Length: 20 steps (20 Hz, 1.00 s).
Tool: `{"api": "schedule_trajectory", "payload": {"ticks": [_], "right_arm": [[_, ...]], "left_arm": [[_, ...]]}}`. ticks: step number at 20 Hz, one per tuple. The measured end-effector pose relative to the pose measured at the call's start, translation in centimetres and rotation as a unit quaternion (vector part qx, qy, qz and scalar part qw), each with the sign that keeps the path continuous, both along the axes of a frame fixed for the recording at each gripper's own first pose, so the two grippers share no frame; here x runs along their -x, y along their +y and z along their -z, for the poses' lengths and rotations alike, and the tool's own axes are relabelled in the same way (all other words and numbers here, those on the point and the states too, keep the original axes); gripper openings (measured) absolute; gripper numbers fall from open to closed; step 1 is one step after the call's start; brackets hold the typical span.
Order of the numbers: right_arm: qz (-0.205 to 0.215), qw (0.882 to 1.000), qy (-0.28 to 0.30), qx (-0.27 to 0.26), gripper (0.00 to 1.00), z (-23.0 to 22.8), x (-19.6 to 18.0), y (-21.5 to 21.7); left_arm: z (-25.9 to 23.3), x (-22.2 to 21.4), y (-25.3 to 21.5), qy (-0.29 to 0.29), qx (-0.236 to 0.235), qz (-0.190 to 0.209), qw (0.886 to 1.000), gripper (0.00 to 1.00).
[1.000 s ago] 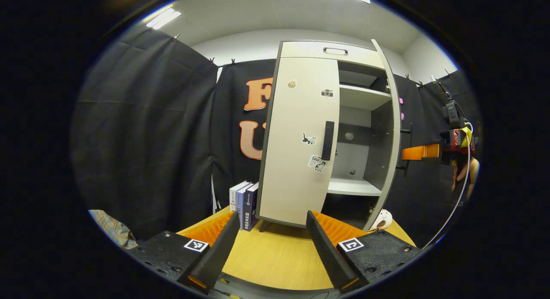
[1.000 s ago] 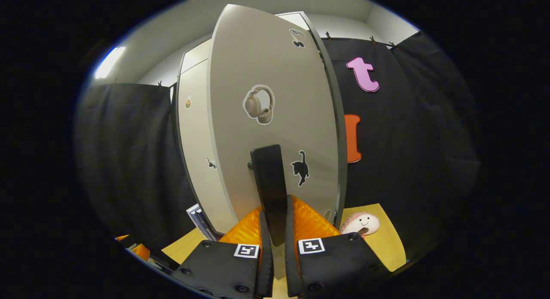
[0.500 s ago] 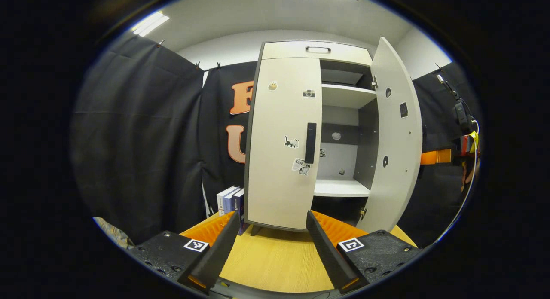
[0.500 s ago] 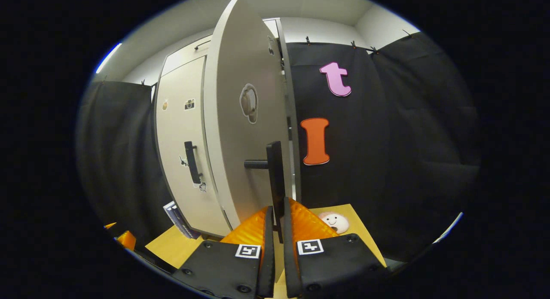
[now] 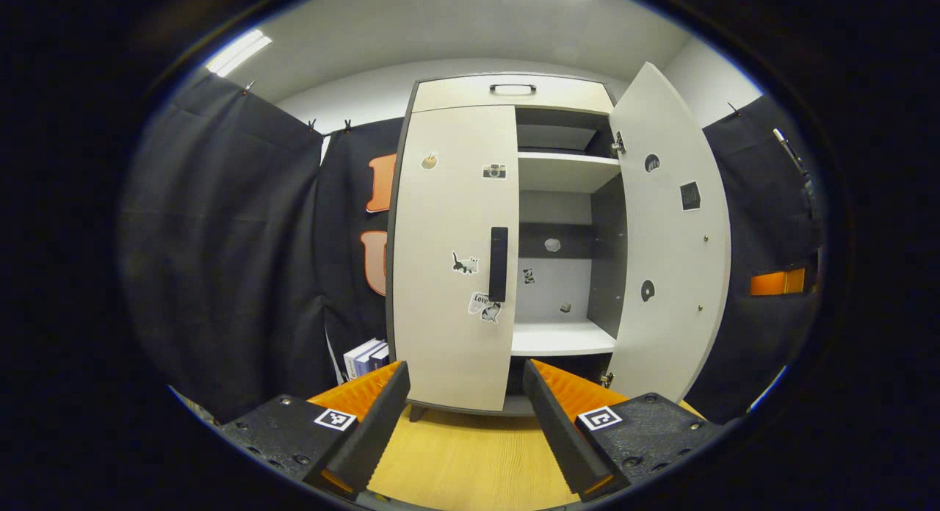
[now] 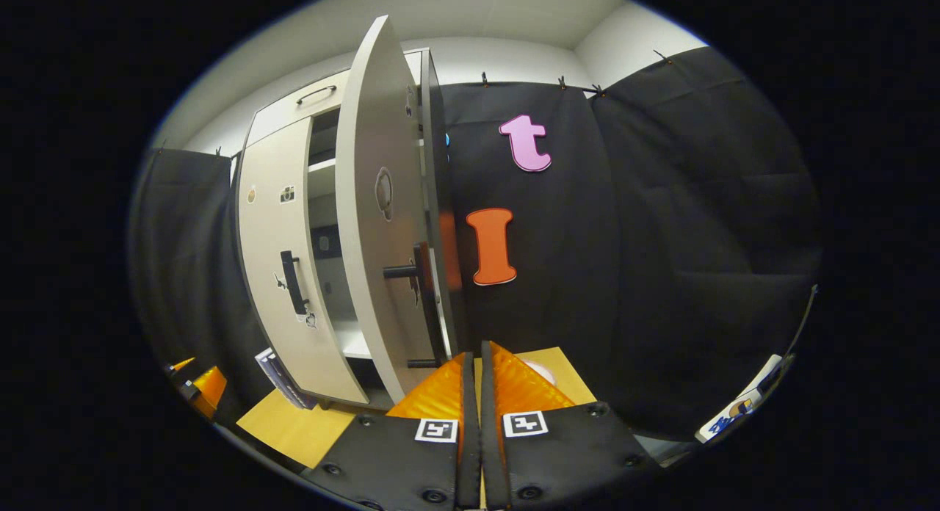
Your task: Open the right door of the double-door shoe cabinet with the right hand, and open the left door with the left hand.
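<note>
A: Findings, left to right. Left gripper (image 5: 464, 415) hangs with its fingers spread wide, holding nothing, low in front of the cabinet (image 5: 514, 92). Left door (image 5: 452, 254) is shut; its handle (image 5: 499, 263) sits at 12 o'clock from that gripper, well apart. Right door (image 5: 664, 239) stands swung wide at 2 o'clock, shelves exposed.

B: And the right gripper (image 6: 474, 393)?

A: Fingers pressed together on nothing. The right door's handle (image 6: 424, 305) is at 11 o'clock, apart from the tips.

B: Risks?

A: 3, in my judgement. The spread fingers could strike the door face beside the handle. A pinch on the handle's edge could slip mid-pull. The released right door may drift back.
</note>
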State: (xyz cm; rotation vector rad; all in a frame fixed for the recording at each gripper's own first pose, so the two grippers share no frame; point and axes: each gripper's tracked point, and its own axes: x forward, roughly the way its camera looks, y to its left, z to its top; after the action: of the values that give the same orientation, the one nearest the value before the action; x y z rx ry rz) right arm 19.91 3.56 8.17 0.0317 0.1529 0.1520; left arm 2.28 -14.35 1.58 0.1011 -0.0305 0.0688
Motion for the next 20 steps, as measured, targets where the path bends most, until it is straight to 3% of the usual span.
{"api": "schedule_trajectory", "payload": {"ticks": [5, 6, 8, 9, 10, 11, 13, 14, 15, 17, 18, 20], "right_arm": [[0.015, 1.000, 0.002, -0.010, 0.15, 0.1, 1.2, -1.2], [0.016, 1.000, 0.000, -0.013, 0.25, 0.1, 0.9, -1.2], [0.019, 1.000, -0.007, -0.020, 0.28, -0.1, 1.1, -1.5], [0.023, 0.999, -0.009, -0.021, 0.41, -0.3, 0.9, -1.7], [0.029, 0.999, -0.009, -0.018, 0.38, -0.2, 1.1, -2.0], [0.031, 0.999, -0.009, -0.015, 0.47, -0.2, 1.0, -2.3], [0.036, 0.999, -0.012, -0.014, 0.78, -0.4, 1.2, -2.7], [0.036, 0.999, -0.012, -0.019, 0.69, -0.4, 1.1, -2.7], [0.036, 0.999, -0.012, -0.024, 0.70, -0.4, 1.2, -2.8], [0.036, 0.999, -0.021, -0.031, 0.92, -0.9, 1.4, -3.2], [0.038, 0.998, -0.028, -0.031, 0.88, -1.0, 1.2, -3.6], [0.050, 0.998, -0.030, -0.025, 0.89, -1.0, 1.1, -4.6]], "left_arm": [[-1.4, -4.6, -0.9, -0.012, -0.008, 0.005, 1.000, 0.95], [-1.7, -5.7, -1.2, -0.013, -0.007, 0.009, 1.000, 0.95], [-1.9, -8.2, -1.8, -0.012, 0.001, 0.022, 1.000, 0.94], [-1.8, -9.4, -2.0, -0.008, 0.004, 0.025, 1.000, 0.95], [-2.0, -10.6, -2.0, -0.008, 0.007, 0.022, 1.000, 0.95], [-2.4, -11.6, -2.0, -0.013, 0.005, 0.020, 1.000, 0.95], [-3.6, -13.6, -2.1, -0.031, -0.009, 0.017, 0.999, 0.94], [-4.0, -14.8, -2.0, -0.035, -0.021, 0.014, 0.999, 0.95], [-4.3, -15.9, -2.1, -0.038, -0.030, 0.013, 0.999, 0.94], [-4.4, -18.2, -2.2, -0.035, -0.038, 0.010, 0.999, 0.94], [-4.4, -19.1, -2.1, -0.034, -0.039, 0.007, 0.999, 0.94], [-4.6, -21.2, -1.9, -0.033, -0.046, 0.003, 0.998, 0.95]]}}
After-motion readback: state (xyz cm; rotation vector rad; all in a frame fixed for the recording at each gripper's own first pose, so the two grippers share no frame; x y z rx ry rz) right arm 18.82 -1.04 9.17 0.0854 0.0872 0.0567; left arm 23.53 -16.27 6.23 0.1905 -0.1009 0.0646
